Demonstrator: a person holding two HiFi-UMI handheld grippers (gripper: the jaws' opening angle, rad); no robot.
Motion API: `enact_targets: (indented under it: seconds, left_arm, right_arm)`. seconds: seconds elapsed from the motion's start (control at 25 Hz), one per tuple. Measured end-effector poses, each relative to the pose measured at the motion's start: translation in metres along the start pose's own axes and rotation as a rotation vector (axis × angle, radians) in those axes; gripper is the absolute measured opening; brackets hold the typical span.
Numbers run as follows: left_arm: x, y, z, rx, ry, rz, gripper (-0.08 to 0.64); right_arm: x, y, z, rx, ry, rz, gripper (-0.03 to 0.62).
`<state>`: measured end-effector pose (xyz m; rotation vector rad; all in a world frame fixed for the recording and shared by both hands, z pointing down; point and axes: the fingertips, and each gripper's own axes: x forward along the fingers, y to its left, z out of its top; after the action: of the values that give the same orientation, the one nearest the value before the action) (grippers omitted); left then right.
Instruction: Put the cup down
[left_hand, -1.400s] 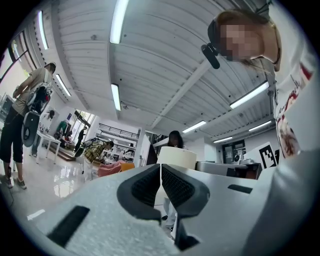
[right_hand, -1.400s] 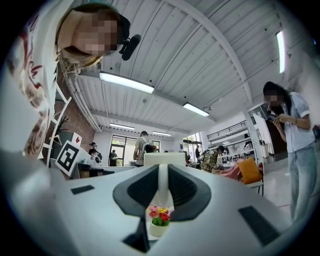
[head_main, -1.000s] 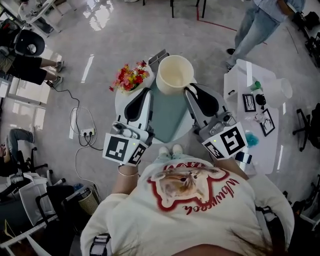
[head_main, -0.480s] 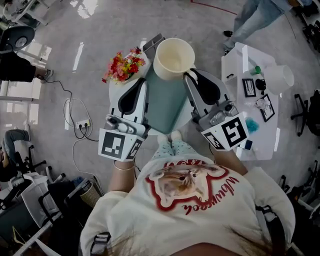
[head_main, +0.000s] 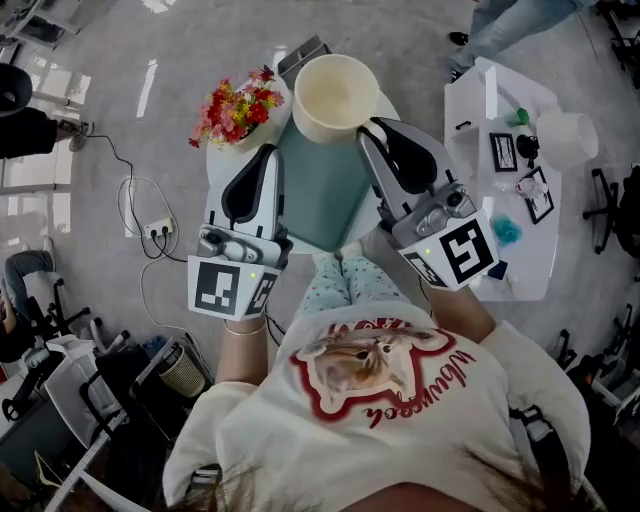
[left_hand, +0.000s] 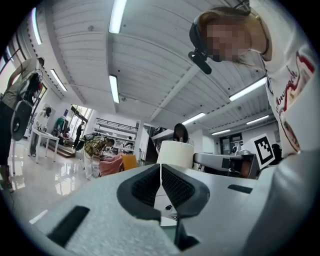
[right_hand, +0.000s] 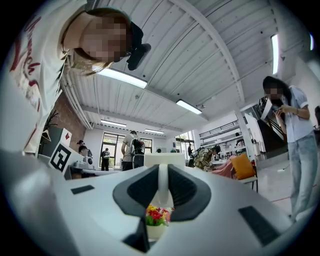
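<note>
Left gripper (head_main: 271, 152): jaws brought together, with only a hairline between the pads. Nothing is between them.
Left gripper position: above the teal mat (head_main: 318, 195), on the 9 o'clock side of the round table (head_main: 222, 172). Its tips point toward 12 o'clock.
Left gripper contact: apart from the cup. In the left gripper view (left_hand: 160, 170) the cup stands beyond the jaw tips.
Flowers (head_main: 232, 105): a red and yellow bunch at the table's 10 o'clock edge, just beside the cup. The right gripper view shows it below the jaws (right_hand: 156, 215).
Cup (head_main: 335, 95): cream, at the table's 12 o'clock edge.
Cup long axis: vertical. The left gripper view shows it upright (left_hand: 175, 154).
Cup mouth: points up toward the head camera. The inside looks bare.
Cup base: hidden, so I cannot tell whether it rests on the table.
Right gripper (head_main: 363, 130): jaws open only a narrow slot and clamped on the cup's wall.
Right gripper grip: one pad inside the rim and one outside, at the cup's 4 o'clock side.
Right gripper view (right_hand: 162, 172): a white strip of the cup's wall (right_hand: 162, 186) fills the gap between the pads.
Side table (head_main: 470, 160): white, at 3 o'clock of the round table, carrying small items.
</note>
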<state>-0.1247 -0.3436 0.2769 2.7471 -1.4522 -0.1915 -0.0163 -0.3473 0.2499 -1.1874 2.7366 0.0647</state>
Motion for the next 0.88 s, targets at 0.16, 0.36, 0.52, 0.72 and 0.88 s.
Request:
enact_targets:
  seconds: [0.16, 0.36, 0.52, 0.72, 0.88]
  left_arm:
    - [-0.002, 0.004, -0.013, -0.005, 0.018, 0.010, 0.021]
    - [-0.005, 0.006, -0.023, 0.002, 0.022, 0.023, 0.021]
    - [-0.005, 0.007, -0.034, -0.010, 0.029, 0.030, 0.021]
    - [-0.006, 0.012, -0.052, -0.015, 0.048, 0.044, 0.021]
    - [-0.009, 0.016, -0.062, -0.024, 0.057, 0.059, 0.021]
  right_arm:
    - [0.002, 0.001, -0.015, 0.010, 0.018, 0.009, 0.035]
    - [0.003, -0.002, -0.026, 0.011, 0.026, 0.011, 0.035]
    - [0.003, -0.008, -0.038, 0.020, 0.037, 0.006, 0.035]
    - [0.004, -0.010, -0.061, 0.020, 0.063, 0.010, 0.035]
    - [0.003, -0.009, -0.078, 0.025, 0.079, 0.010, 0.035]
